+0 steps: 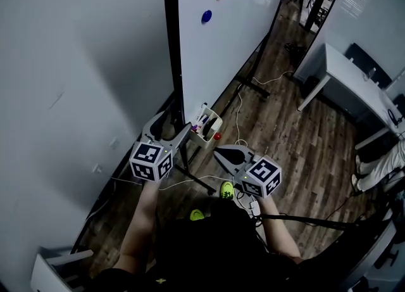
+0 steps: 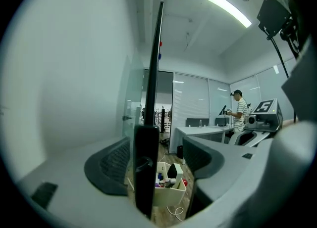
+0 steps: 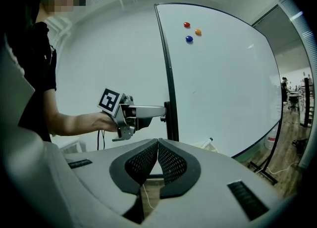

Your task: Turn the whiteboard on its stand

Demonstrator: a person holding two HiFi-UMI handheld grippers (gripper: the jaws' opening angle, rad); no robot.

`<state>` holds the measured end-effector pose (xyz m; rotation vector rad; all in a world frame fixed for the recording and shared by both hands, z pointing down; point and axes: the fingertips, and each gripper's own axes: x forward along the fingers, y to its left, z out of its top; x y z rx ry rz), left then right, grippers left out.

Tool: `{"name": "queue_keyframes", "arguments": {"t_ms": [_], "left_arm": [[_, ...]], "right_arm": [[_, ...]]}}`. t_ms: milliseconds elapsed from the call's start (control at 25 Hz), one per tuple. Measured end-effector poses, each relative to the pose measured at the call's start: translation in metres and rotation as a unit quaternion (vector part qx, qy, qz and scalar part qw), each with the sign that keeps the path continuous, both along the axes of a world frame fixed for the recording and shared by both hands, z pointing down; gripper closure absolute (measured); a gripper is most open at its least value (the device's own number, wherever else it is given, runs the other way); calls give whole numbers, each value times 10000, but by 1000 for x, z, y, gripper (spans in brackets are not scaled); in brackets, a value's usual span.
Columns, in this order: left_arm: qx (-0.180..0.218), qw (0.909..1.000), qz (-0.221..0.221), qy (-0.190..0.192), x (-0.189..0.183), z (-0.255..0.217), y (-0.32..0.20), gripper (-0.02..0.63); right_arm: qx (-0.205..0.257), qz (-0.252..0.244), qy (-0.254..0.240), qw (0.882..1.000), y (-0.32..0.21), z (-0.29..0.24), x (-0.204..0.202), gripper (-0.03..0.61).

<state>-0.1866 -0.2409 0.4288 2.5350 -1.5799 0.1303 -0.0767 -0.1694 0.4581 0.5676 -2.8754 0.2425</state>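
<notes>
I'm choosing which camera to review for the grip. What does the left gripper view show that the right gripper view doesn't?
Only the left gripper view: the gap inside the open left gripper, where its fingers stand either side of the white whiteboard's black edge frame without pressing it.
Only the right gripper view: the right gripper, shut and empty; the board's white face with round magnets, red, orange and blue; the hand holding the left gripper.
Both: the frame edge and the left gripper.
</notes>
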Motion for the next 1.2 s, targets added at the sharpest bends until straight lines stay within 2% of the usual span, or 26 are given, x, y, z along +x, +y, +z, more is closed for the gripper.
{"name": "queue_keyframes", "arguments": {"t_ms": [240,640,760,880,1040,1200], "left_arm": [[-13,9998,-129,-140,-6,1,-31,295],[-55,9998,74,-202,8,5,-54,297],[-44,9992,155,-374,14,7,-58,355],[56,9970,146,-764,16,10,-58,439],[217,9963,158,-821,19,8,-57,457],[214,9965,165,-790,19,10,-59,462]], "right_arm": [[72,14,-5,10000,-28,-10,10,578],[-52,137,22,9999,-45,1,22,578],[-97,218,18,9997,-49,2,28,578],[-148,323,26,9994,-50,6,35,578],[-194,435,40,9989,-57,10,46,578],[-213,430,47,9988,-63,14,44,578]]}}
